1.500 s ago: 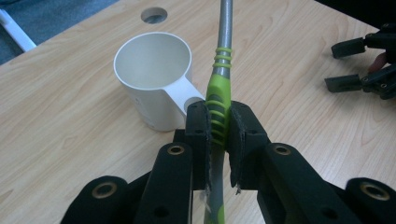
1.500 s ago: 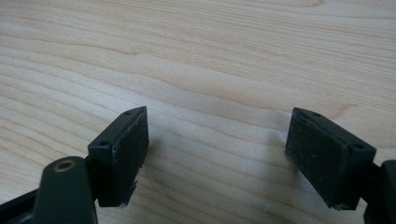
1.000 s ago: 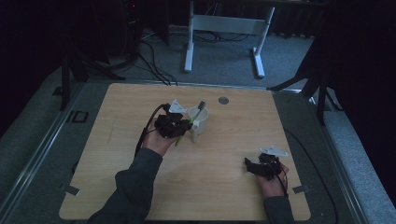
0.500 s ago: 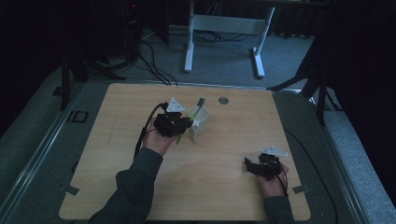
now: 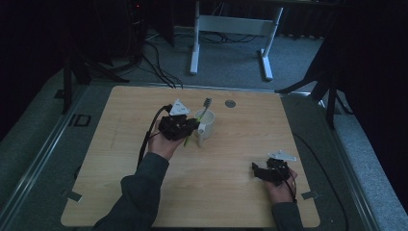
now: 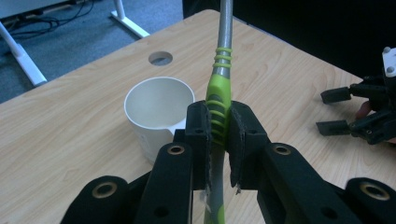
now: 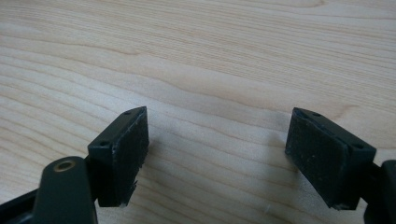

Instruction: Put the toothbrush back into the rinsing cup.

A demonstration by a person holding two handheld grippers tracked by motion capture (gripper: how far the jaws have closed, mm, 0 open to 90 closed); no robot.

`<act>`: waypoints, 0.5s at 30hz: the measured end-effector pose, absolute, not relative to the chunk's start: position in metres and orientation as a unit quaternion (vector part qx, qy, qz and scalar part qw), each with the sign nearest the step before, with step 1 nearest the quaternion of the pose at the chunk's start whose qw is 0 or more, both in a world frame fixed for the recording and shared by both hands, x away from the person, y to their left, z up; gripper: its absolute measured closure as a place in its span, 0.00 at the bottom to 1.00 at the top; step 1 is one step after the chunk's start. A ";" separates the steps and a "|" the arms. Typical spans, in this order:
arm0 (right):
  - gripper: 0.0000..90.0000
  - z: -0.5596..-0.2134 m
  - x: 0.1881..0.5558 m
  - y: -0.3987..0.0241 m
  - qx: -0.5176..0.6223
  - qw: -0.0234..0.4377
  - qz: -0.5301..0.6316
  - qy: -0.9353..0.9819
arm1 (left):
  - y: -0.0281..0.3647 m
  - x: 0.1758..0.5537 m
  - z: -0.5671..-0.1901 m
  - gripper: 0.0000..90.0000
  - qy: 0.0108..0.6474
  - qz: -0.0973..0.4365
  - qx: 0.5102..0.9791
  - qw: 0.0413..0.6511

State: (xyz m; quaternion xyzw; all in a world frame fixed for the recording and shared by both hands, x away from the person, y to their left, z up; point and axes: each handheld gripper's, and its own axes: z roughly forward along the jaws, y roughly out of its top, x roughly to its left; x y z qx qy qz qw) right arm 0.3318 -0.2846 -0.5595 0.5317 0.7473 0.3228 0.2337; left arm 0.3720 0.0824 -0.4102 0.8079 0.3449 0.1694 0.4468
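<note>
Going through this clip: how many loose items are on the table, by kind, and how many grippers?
Toothbrush: 1
Cup: 1
Grippers: 2, the left gripper and the right gripper
Total: 4

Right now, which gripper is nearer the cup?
Left. The left gripper sits right beside the cup, gripping a toothbrush; the right gripper rests far off near the table's front edge.
</note>
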 end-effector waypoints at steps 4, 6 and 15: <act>0.23 -0.559 0.332 -0.285 0.532 0.234 0.323 0.747 | 0.083 0.372 -0.409 0.88 0.344 0.171 0.806 0.451; 0.23 -0.559 0.332 -0.285 0.532 0.234 0.323 0.747 | 0.083 0.372 -0.409 0.88 0.344 0.172 0.805 0.452; 0.23 -0.559 0.332 -0.284 0.532 0.234 0.323 0.747 | 0.083 0.373 -0.408 0.88 0.344 0.171 0.798 0.465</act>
